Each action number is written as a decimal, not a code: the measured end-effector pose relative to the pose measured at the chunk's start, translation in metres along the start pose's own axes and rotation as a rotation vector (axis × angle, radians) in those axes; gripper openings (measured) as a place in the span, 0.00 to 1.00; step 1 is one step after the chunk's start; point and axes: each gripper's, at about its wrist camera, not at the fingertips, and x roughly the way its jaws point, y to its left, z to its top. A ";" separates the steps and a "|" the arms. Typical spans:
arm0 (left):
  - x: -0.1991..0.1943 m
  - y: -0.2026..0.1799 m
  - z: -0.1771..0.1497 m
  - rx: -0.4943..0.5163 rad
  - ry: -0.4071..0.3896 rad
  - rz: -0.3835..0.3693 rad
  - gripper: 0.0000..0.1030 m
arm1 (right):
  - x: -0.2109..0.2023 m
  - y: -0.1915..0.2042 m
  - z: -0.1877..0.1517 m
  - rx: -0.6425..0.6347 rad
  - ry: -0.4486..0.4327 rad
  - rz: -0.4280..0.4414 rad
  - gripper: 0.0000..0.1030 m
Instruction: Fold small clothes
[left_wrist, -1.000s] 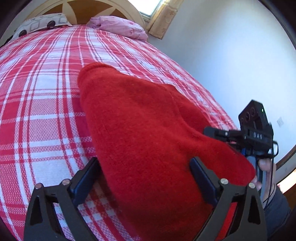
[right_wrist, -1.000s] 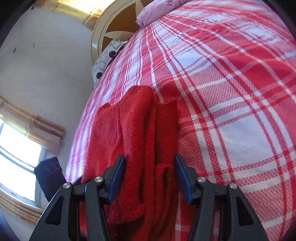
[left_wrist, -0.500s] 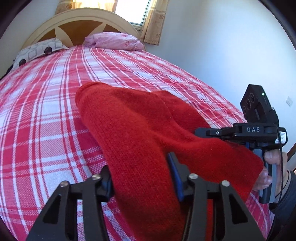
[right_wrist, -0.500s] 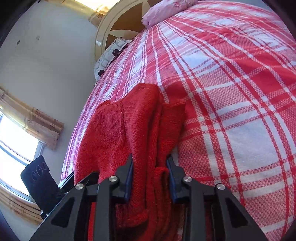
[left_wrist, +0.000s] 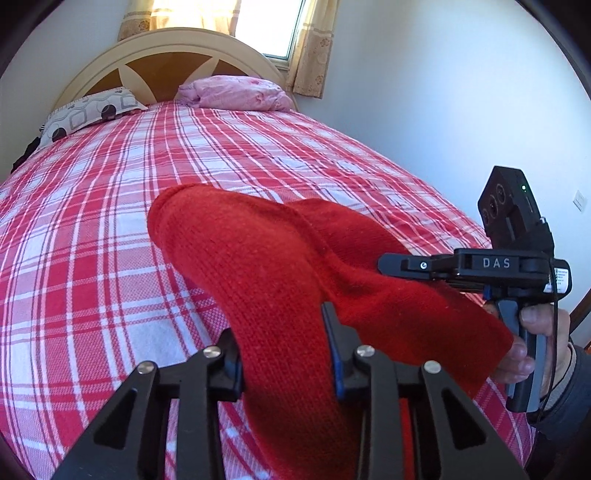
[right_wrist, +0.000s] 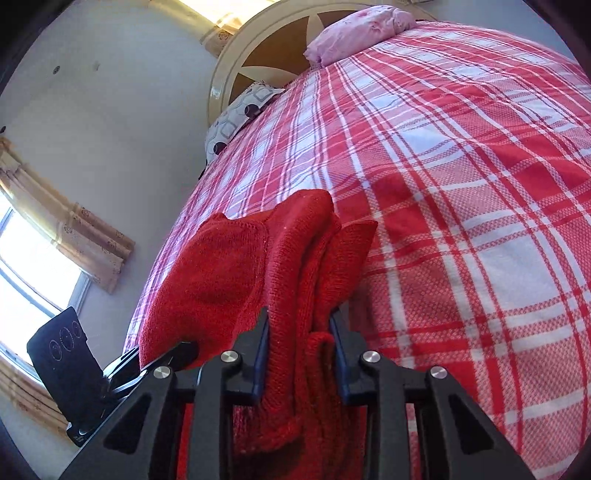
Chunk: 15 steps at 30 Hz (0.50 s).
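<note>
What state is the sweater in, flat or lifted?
Lifted at the near edge: sweater bunched between both grippers' pads, far end resting on bed.

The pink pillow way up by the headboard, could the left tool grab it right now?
Probably not. The left tool is closing on the red knitted garment, so it is busy, and the pink pillow lies far off at the head of the plaid bed.

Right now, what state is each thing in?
Red knitted garment: bunched, near end lifted, far end on the bed.
Left tool: closing, knit between its fingers.
Right tool: clamped on gathered knit.
Red-and-white plaid bedspread: spread flat.
Pink pillow: crumpled, at the headboard.
Patterned white pillow: lying by the headboard.
</note>
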 end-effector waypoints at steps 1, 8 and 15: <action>-0.006 0.001 -0.002 -0.005 -0.003 0.003 0.33 | 0.000 0.004 -0.001 -0.004 0.003 0.006 0.29; -0.045 0.015 -0.007 -0.040 -0.037 0.026 0.33 | 0.006 0.040 -0.011 -0.040 0.023 0.060 0.29; -0.083 0.034 -0.022 -0.077 -0.058 0.080 0.33 | 0.018 0.086 -0.030 -0.084 0.052 0.121 0.29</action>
